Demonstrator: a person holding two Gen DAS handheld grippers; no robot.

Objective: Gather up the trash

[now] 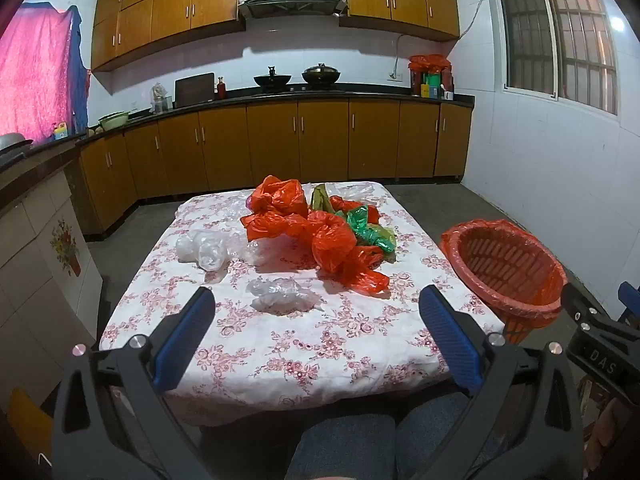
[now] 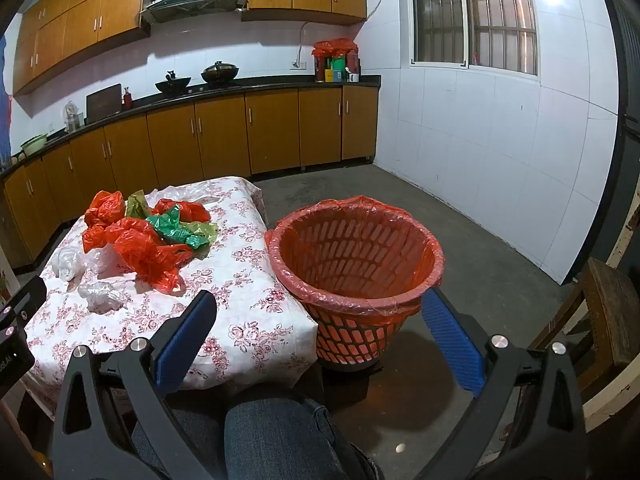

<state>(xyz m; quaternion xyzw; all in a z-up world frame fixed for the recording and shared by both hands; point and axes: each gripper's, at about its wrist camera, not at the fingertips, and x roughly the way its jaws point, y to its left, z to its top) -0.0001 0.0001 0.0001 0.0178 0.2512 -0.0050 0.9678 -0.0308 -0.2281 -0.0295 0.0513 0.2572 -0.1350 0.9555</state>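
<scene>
Kitchen interior with orange-brown wooden cabinets, white wall tiles and a grey concrete floor; in the foreground, a low table draped in a white cloth printed with red flowers (image 1: pixel 280 344). On this cloth lies the trash: a tangled heap of crumpled thin orange-red plastic bags (image 1: pixel 316 232), a crinkled green plastic bag (image 1: pixel 362 226) nested against its right side, a clear crumpled plastic wad (image 1: pixel 280 294) nearest the viewer, and a second clear film bundle (image 1: pixel 202 250) towards the left edge. Beside the table's right edge, on the floor, stands a round orange slotted plastic basket lined with a translucent orange bag (image 2: pixel 356 248), apparently empty. Left gripper (image 1: pixel 316 316) and right gripper (image 2: pixel 320 312), each with ribbed blue pads, stand with jaws spread wide and nothing between them; the left aims over the clear wad, the right towards the basket rim. Probable hazards: the film is slick, springy and nearly weightless, so a shallow pinch may slip or snag the loose tablecloth instead; the interlocked orange bags may drag neighbours off the table; released film may catch the liner's rim and fall outside; a knock could tip the light basket.
</scene>
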